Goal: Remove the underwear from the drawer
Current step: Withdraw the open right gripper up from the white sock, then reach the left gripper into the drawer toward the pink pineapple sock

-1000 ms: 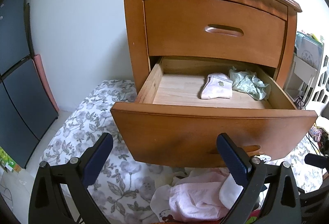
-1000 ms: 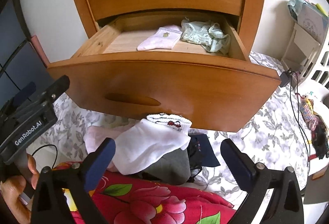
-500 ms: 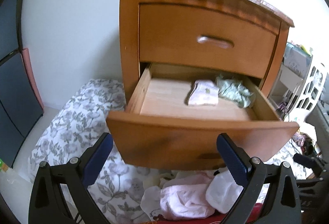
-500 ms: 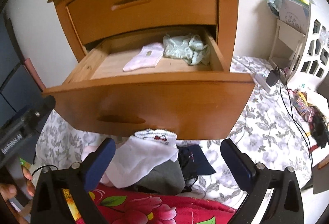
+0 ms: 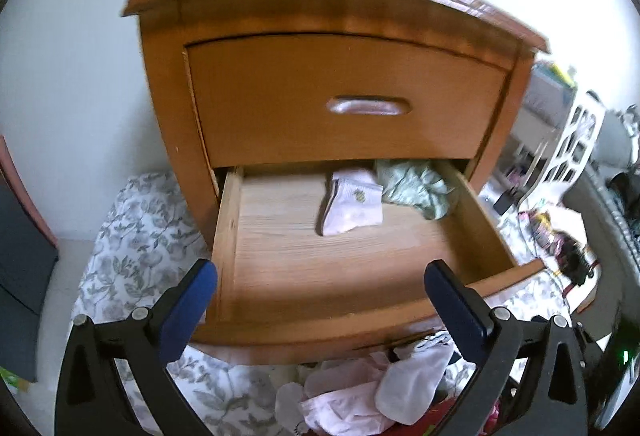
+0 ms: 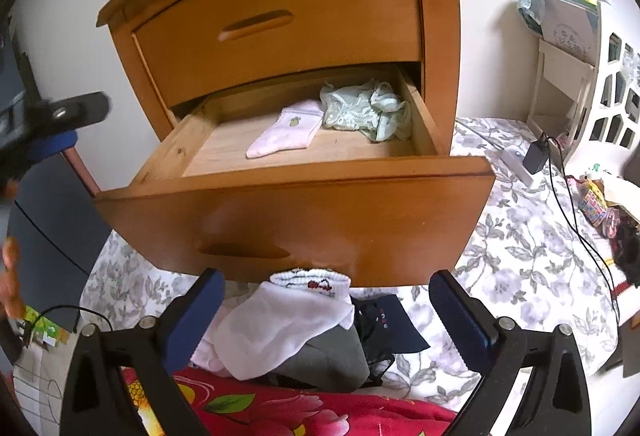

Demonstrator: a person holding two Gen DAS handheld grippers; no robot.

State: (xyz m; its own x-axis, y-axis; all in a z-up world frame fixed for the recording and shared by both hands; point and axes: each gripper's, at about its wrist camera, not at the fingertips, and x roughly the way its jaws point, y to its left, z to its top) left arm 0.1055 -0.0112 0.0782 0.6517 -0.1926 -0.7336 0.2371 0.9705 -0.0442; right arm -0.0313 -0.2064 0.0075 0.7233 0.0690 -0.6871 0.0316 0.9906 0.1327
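From the left wrist, the left gripper (image 5: pixel 320 300) is empty with its fingers spread wide, poised over the front edge of the open drawer (image 5: pixel 348 312). The step in hand looks like the approach. Ahead of the fingers, toward the drawer's back right corner, lies the underwear (image 5: pixel 416 186), a crumpled pale-green heap, thin and lacy. Just left of it, touching, is a folded pink-white sock (image 5: pixel 352 202) on the bare wood grain.

From the right wrist, the right gripper (image 6: pixel 326 306) is also empty, fingers apart, lower, in front of the drawer's glossy face. The underwear (image 6: pixel 366 112) sits far ahead and above. Next, a gripper probably needs to reach deep and pinch a raised fold, clear of the sock (image 6: pixel 286 130).
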